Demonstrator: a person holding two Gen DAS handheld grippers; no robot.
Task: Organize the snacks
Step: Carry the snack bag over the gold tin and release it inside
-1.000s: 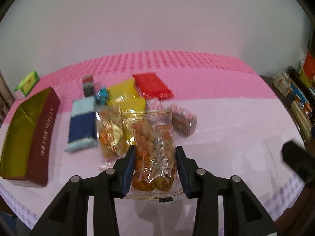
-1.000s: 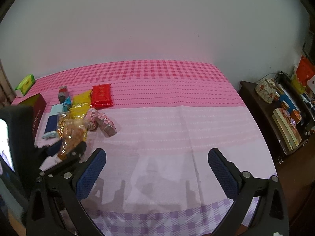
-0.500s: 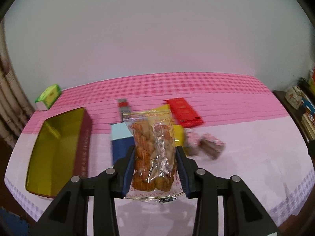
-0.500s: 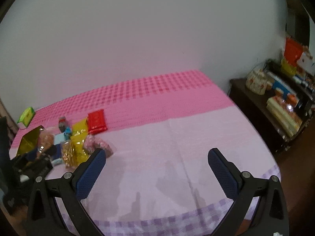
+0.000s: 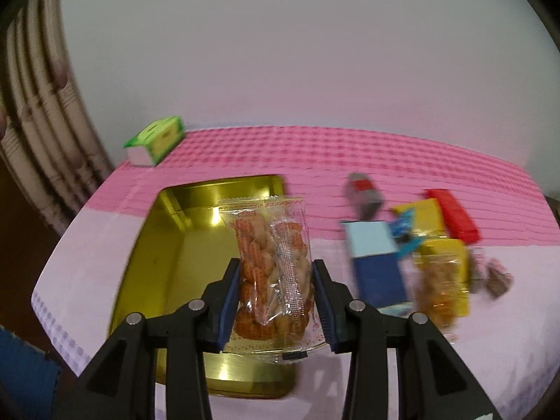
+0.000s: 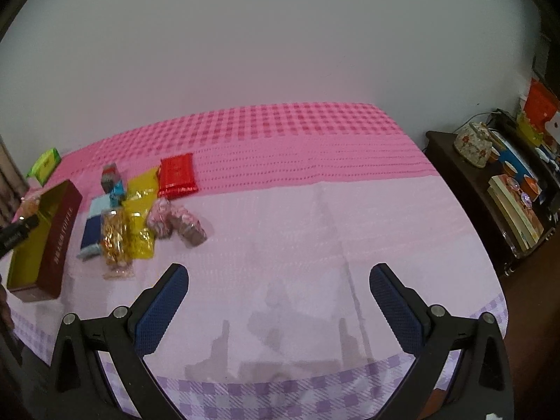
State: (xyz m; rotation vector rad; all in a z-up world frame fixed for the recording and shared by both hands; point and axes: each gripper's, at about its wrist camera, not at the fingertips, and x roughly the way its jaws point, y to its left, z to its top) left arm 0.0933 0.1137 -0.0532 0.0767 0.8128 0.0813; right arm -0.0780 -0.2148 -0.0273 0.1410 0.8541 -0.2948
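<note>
Left gripper (image 5: 276, 301): clamped on the clear bag of orange snacks (image 5: 271, 273), which stood upright between its blue pads.
Bag position: held above the gold tin (image 5: 164, 266); the tin lay under the gripper and to its left, and its visible floor looked bare.
Right gripper (image 6: 279, 302): jaws wide apart, nothing between them, hovering over bare pink cloth (image 6: 315, 231).
Done: by my judgement only the first bag was on its way; nothing showed inside the tin.
Left: the pile far ahead-left of the right gripper waited, among it the red packet (image 6: 176, 174), yellow packets (image 6: 140, 210), blue box (image 6: 92, 225) and pink wrapped pieces (image 6: 176, 222).
</note>
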